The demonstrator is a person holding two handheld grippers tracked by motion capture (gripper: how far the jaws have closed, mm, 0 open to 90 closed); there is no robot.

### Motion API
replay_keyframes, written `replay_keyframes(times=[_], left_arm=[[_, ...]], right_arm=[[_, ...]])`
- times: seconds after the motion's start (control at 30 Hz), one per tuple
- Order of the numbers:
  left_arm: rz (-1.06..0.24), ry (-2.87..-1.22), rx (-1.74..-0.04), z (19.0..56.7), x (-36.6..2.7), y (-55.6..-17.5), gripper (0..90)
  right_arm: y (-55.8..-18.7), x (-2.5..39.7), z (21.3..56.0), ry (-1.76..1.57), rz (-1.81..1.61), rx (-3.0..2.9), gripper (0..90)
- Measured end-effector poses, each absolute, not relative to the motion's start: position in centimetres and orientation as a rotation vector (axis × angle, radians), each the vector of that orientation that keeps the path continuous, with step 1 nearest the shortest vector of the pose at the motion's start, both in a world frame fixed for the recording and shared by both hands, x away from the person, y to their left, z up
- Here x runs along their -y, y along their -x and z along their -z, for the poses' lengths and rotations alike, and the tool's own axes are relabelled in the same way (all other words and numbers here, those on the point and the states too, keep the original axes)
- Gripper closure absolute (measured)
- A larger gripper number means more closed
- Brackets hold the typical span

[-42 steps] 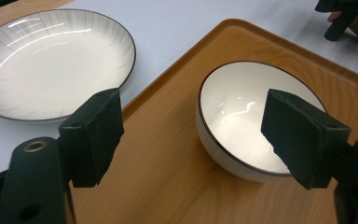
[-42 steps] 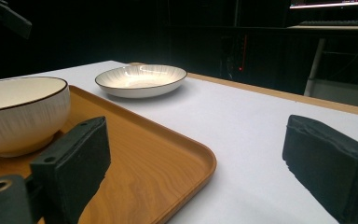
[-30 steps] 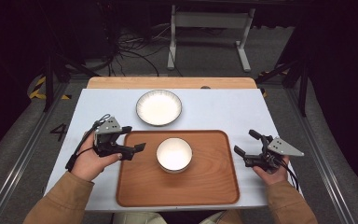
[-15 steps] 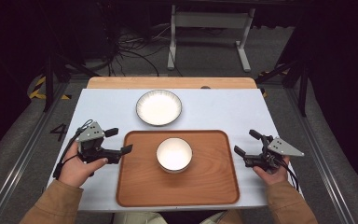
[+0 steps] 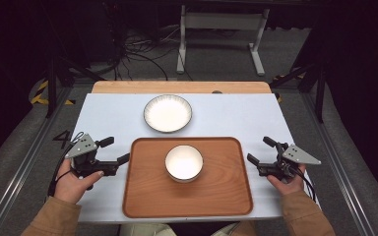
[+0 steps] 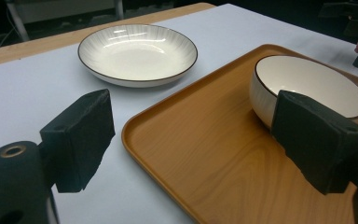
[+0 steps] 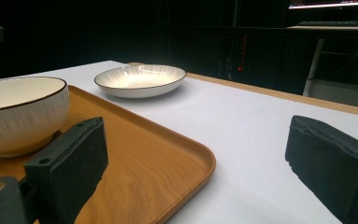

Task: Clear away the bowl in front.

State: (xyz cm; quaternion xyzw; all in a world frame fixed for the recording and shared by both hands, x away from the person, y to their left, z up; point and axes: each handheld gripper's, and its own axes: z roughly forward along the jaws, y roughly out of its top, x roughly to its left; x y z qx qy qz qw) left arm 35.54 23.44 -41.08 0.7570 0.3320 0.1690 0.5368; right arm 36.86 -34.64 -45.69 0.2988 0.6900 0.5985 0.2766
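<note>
Wooden tray (image 5: 187,196) at near centre of white table (image 5: 108,118); white bowl (image 5: 183,162) upright on tray; shallow white plate (image 5: 168,113) on table beyond tray, apart from it; left gripper (image 5: 117,150) held just off tray's left edge, jaws spread, empty; right gripper (image 5: 261,150) just off tray's right edge, jaws spread, empty

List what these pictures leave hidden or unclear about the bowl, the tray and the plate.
- Bowl: cut by the right gripper view's left edge; in the left gripper view a jaw pad covers part of its wall.
- Tray: its near and right parts run off the left gripper view's frame.
- Plate: its underside is hidden in every view.
- Bowl's foot: too shadowed to make out.
</note>
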Motion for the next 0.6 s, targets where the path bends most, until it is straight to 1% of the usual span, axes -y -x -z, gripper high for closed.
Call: replay_keyframes(times=[0.23, 0.6], left_arm=[[-0.406, -1.762, -0.797, 42.1, -23.8, -35.2, 14.3], [-0.396, -1.743, -0.820, 43.6, -24.2, -35.3, 14.3]], right_arm=[[-36.9, 34.7, 45.7, -0.802, -1.609, -1.853, 6.3], [-36.9, 34.6, 45.7, -0.801, -1.609, -1.854, 6.3]])
